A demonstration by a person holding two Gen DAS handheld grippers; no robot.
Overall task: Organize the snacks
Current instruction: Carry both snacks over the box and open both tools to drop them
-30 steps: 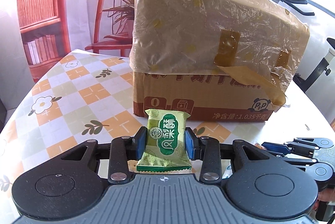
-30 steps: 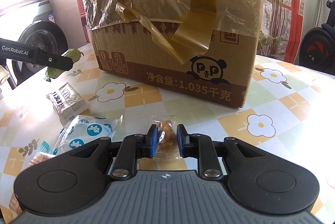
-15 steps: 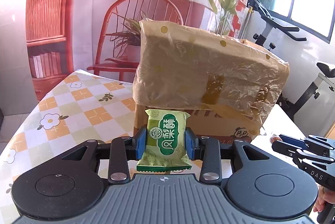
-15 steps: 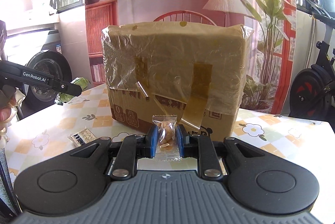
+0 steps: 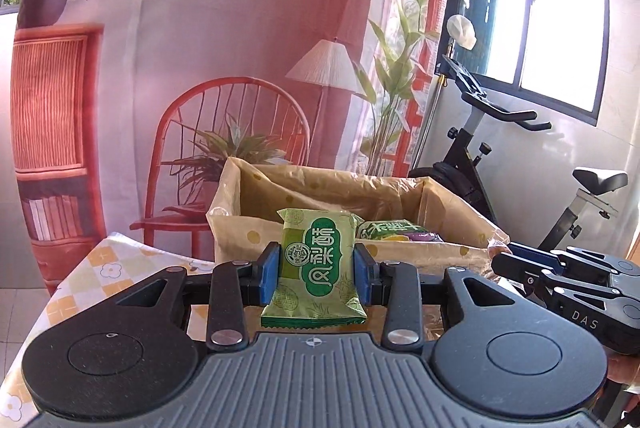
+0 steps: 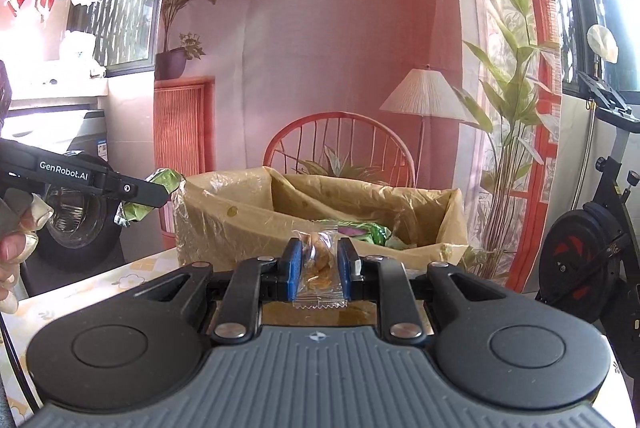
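The left gripper (image 5: 316, 270) pinches a green snack packet (image 5: 315, 266) upright, and the right gripper (image 6: 318, 268) clamps a clear candy wrapper (image 6: 319, 270). Both are held up before the near wall of the lined cardboard box (image 6: 256, 224). Green packets (image 6: 370, 232) already lie inside, and an exercise bike (image 5: 520, 164) stands behind the box.

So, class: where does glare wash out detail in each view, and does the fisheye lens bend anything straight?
Left wrist view: the window blows out white and its frame bows; the green snack packet stays sharp. Right wrist view: glare bleaches the upper right corner and the laundry area at left; the clear-wrapped snack is crisp.
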